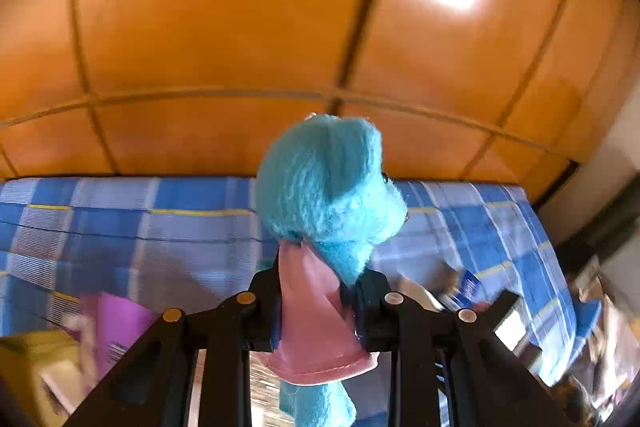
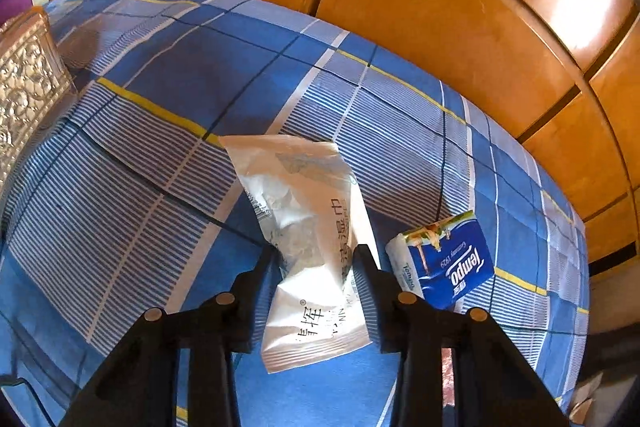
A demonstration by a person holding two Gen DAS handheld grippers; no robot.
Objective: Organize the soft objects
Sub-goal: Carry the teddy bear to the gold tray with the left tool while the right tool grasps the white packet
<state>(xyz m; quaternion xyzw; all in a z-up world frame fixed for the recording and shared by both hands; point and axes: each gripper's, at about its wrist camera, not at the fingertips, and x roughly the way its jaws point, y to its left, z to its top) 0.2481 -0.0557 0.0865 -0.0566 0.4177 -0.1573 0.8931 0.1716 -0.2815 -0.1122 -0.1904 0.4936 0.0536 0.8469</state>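
My left gripper is shut on a light blue plush toy with a pink dress. It holds the toy by the dress, in the air above the bed, with the toy's head upright beyond the fingertips. In the right wrist view a white wet-wipes packet lies on the blue checked bedcover. My right gripper pinches it across its middle, where the wrapper is creased between the two pads. A blue Tempo tissue pack lies on the cover just right of that gripper.
Orange wooden wardrobe doors stand close behind the bed. A silver embossed box sits at the bed's left edge. Below the left gripper are a blurred purple item and a yellow-green item. The bed's right edge drops to cluttered floor.
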